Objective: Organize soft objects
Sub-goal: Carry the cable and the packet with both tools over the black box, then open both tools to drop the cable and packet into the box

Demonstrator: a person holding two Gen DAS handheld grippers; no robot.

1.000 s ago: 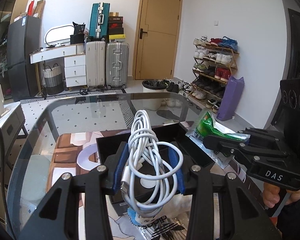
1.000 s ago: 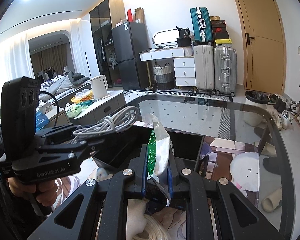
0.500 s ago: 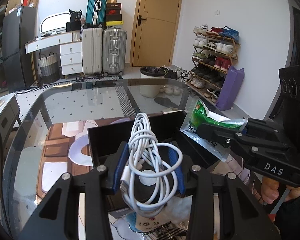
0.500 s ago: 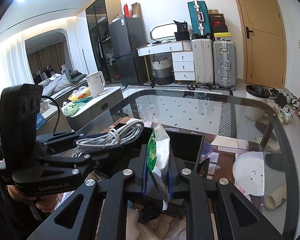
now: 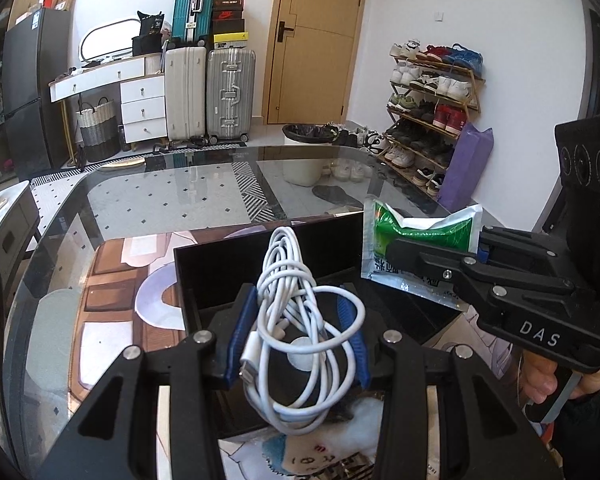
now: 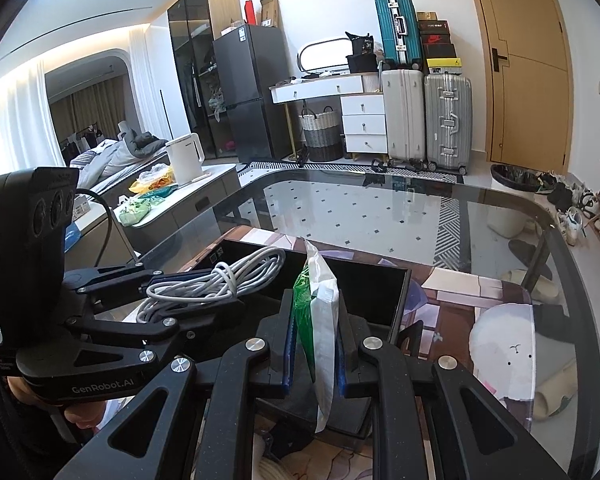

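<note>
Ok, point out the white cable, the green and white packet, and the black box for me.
white cable (image 5: 296, 320), left wrist view, on the bundled loops between the fingers.
green and white packet (image 6: 320, 320), right wrist view, on its white side.
black box (image 5: 228, 264), left wrist view, on its far inner wall.

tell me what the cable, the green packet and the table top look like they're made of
White cable: smooth rubbery plastic sheath, going by its soft loops and slight sheen.
Green and white packet: thin plastic film, probably glossy; it creases and has a flat sealed edge.
Table top: dark tinted glass; it mirrors the suitcases and the floor shows through it.
</note>
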